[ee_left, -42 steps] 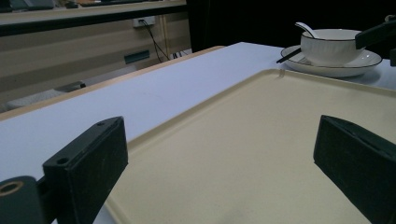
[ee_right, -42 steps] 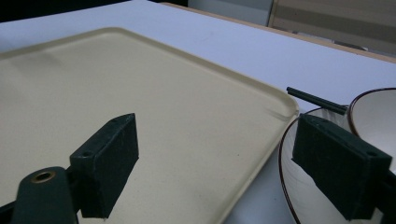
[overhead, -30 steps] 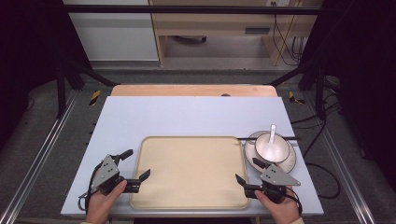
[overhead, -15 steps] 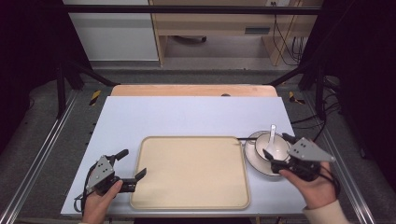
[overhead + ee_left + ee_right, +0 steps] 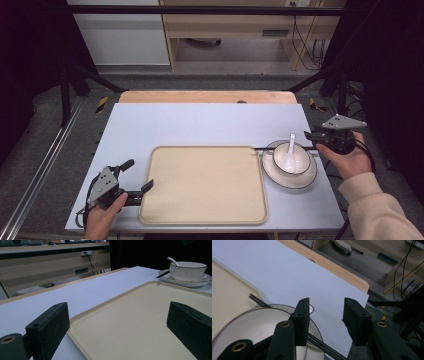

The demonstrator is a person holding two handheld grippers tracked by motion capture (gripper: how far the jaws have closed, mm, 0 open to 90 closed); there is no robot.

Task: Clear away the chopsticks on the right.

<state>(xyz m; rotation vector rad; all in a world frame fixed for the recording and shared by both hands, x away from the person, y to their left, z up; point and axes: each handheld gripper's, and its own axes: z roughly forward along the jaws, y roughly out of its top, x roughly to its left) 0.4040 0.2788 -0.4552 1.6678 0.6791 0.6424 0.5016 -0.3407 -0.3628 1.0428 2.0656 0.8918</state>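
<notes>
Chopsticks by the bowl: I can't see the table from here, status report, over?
Right gripper at the chopsticks, jaws just been closing, not pinched yet. Left gripper open at the tray edge. Chopsticks lie across the plate rim behind the bowl.

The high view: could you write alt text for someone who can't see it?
A person's right gripper hovers, jaws partly open, at black chopsticks lying across a bowl with a spoon on a plate. The left gripper rests by a beige tray on the table.
</notes>
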